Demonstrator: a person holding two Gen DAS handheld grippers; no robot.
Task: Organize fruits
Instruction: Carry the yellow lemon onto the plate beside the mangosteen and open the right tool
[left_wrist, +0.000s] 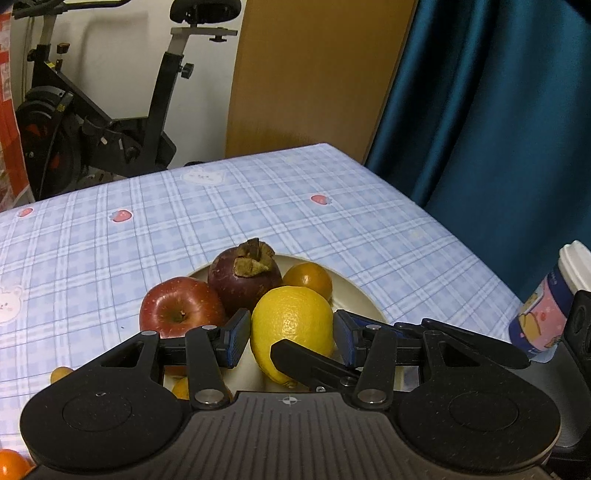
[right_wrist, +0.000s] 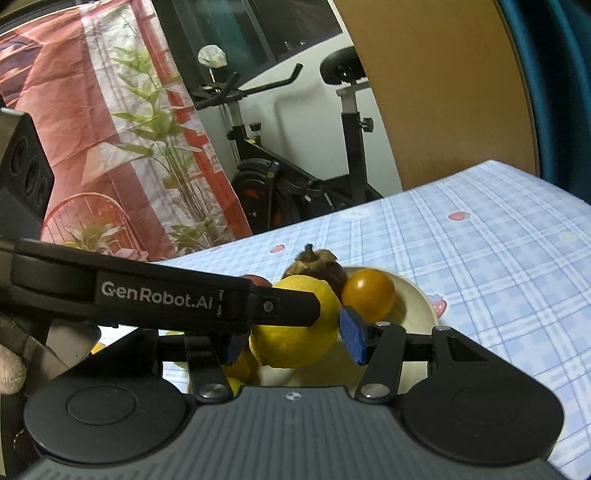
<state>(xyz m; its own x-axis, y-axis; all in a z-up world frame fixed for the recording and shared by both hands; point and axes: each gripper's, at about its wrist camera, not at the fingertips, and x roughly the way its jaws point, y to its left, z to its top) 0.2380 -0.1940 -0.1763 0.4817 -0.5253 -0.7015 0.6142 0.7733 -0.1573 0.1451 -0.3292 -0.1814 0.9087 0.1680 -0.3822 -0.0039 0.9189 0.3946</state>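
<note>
Checked tablecloth (left_wrist: 258, 206); round cream plate (left_wrist: 364, 301); dimpled oval lemon (left_wrist: 291, 325).

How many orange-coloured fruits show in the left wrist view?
4: one on the plate behind the lemon, three partly hidden. More may be hidden.

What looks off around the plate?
Both grippers crowd one lemon above the plate: the left gripper and the right gripper each straddle it, fingers crossing. A small orange lies off the plate on the tablecloth.
</note>
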